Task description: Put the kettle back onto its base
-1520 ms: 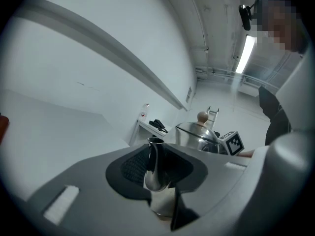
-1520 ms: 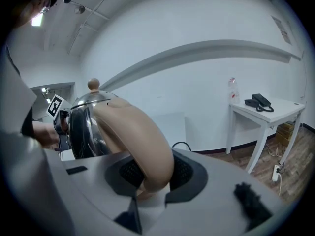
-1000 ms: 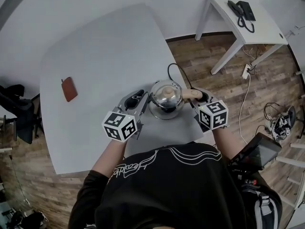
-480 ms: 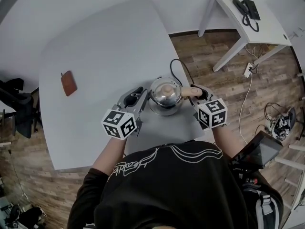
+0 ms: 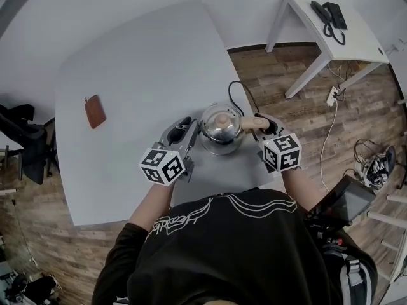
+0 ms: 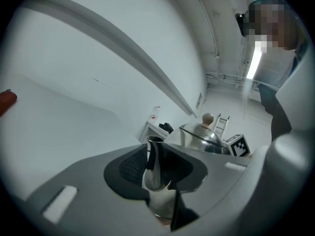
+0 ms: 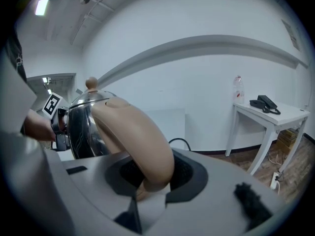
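A shiny steel kettle (image 5: pixel 221 127) with a wooden lid knob stands near the grey table's (image 5: pixel 140 62) front right edge. My left gripper (image 5: pixel 188 127) is shut on its spout (image 6: pixel 155 163) from the left. My right gripper (image 5: pixel 262 124) is shut on its tan handle (image 7: pixel 133 132) from the right. In the right gripper view the kettle body (image 7: pixel 81 127) bulges just behind the handle. A black cord (image 5: pixel 236 91) runs off the table edge from behind the kettle. The base is hidden beneath the kettle, so I cannot tell whether the kettle rests on it.
A small brown pouch (image 5: pixel 95 112) lies far left on the table. To the right, on the wooden floor, a white side table (image 5: pixel 331 11) carries a black phone. A power strip (image 5: pixel 331 94) and cables lie on the floor beside it.
The left gripper has edged slightly to the right and rolled a little. The kettle and the right gripper keep their place.
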Tool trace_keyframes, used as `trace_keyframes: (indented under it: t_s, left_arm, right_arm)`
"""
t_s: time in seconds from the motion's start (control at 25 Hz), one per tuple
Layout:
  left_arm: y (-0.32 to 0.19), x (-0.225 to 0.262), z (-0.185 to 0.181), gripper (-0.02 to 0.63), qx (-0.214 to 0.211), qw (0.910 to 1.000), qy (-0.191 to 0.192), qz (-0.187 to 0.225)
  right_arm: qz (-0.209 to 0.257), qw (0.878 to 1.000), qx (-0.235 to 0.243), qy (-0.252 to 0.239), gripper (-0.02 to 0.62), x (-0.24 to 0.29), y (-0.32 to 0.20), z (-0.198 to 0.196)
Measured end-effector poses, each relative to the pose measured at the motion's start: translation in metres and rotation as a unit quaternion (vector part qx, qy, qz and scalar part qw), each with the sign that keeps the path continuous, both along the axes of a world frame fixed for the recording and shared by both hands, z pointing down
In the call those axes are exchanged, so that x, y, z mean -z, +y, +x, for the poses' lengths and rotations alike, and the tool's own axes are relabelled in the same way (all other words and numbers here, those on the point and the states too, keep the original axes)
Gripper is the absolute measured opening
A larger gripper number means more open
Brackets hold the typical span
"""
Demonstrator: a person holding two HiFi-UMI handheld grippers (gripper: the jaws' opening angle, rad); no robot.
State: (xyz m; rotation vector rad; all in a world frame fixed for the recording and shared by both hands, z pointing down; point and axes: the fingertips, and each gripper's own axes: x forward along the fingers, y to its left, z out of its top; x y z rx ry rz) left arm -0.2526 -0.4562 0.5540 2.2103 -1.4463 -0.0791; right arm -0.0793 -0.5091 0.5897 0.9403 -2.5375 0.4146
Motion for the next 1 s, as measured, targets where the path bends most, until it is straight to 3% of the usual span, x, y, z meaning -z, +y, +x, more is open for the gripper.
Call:
trace_keyframes:
  t_s: [0.2, 0.4, 0.56, 0.88, 1.0]
  left_arm:
    - [-0.003, -0.002, -0.006, 0.087, 0.009, 0.9998, 0.016, -0.009]
    - [0.007, -0.004, -0.016, 0.156, 0.028, 0.9993, 0.02, -0.015]
    - [0.015, -0.003, -0.021, 0.206, 0.043, 0.9981, 0.04, -0.02]
    - [0.066, 0.003, 0.0, 0.204, 0.011, 0.9981, 0.058, -0.016]
    - [0.095, 0.014, 0.022, 0.201, -0.028, 0.9964, 0.08, -0.003]
  right_arm:
    - [-0.009, 1.0, -0.013, -0.005, 0.098, -0.003, -0.002, -0.002]
    - [-0.018, 0.999, -0.035, 0.003, 0.17, -0.007, 0.006, 0.005]
    - [-0.022, 0.999, -0.043, 0.009, 0.189, -0.003, 0.015, 0.018]
    - [-0.03, 0.997, -0.069, 0.008, 0.19, 0.003, 0.064, 0.043]
    - [-0.024, 0.997, -0.068, -0.015, 0.19, 0.022, 0.092, 0.048]
